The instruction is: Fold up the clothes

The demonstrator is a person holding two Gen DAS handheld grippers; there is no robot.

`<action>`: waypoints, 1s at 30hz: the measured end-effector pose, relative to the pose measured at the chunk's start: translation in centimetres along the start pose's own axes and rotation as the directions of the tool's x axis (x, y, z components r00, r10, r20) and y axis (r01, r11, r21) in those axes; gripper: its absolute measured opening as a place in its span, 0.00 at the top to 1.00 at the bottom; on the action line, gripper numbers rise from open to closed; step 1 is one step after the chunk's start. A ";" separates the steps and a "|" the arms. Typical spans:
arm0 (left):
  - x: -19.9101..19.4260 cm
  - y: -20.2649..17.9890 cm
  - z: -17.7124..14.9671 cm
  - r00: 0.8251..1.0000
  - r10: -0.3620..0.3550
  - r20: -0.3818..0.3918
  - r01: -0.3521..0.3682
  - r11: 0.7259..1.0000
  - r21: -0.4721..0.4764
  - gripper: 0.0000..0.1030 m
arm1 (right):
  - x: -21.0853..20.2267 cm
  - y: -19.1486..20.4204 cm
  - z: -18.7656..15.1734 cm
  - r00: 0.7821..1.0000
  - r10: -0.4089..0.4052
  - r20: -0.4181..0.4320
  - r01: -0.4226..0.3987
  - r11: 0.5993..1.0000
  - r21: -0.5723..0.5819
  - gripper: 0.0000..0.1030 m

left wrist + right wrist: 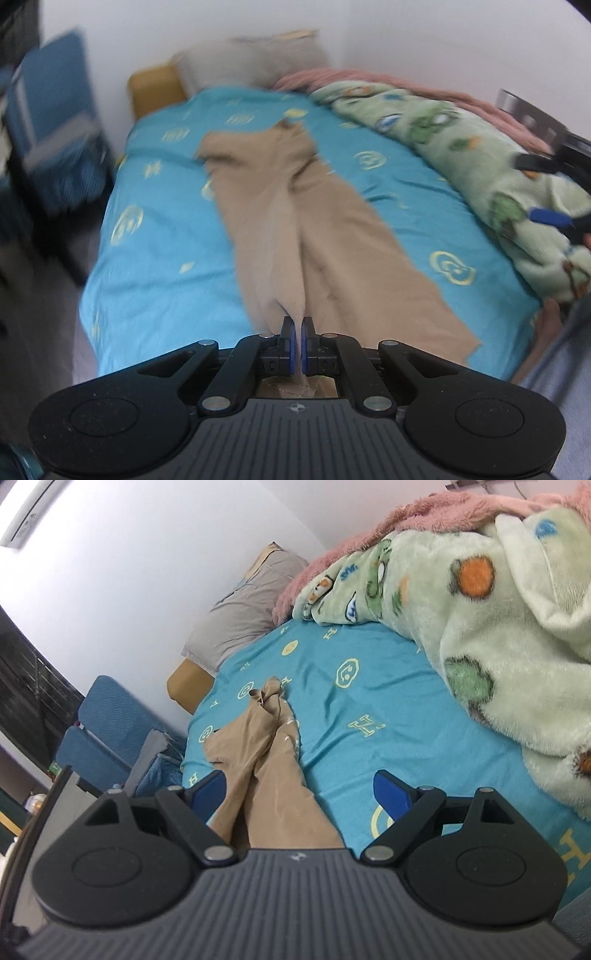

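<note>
1. My left tongs (pixel 298 332) are clamped on the near end of the tan trousers (pixel 266 206), which lie along the blue bed sheet (pixel 166 229).
2. My right tongs (pixel 299 794) stand wide apart above the trousers, holding nothing.
3. I judge the folding is only beginning; every fold is left.

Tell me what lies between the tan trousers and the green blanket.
Only bare blue sheet lies between the trousers and the green blanket. Both wrist views show that strip with nothing on it.
</note>
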State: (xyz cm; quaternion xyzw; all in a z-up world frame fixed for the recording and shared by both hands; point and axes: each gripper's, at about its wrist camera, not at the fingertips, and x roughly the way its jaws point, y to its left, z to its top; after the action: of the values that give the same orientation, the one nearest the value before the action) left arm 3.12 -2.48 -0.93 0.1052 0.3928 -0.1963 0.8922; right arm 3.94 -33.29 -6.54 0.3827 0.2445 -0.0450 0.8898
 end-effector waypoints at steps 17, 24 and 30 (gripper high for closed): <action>7.4 -0.7 -1.7 0.940 -0.305 -0.154 0.276 0.943 -0.183 0.45 | 5.5 -1.6 -1.5 0.951 0.060 -0.305 -0.030 0.995 0.100 0.14; 9.7 7.8 -4.1 0.959 -0.266 -0.094 0.162 0.792 -0.588 0.31 | 9.1 -1.7 -3.8 0.896 -0.035 -0.443 0.077 0.994 0.078 0.27; 12.8 9.1 -5.2 0.939 -0.314 -0.143 0.135 0.715 -0.686 0.31 | 10.8 -2.6 -5.1 0.855 -0.125 -0.503 0.170 0.985 0.044 0.27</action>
State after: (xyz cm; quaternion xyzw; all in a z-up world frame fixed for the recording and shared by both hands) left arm 11.52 4.06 -13.64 -0.2454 0.5554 -0.1357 0.7828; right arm 10.71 -30.38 -16.29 0.3997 0.4923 -0.0232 0.7729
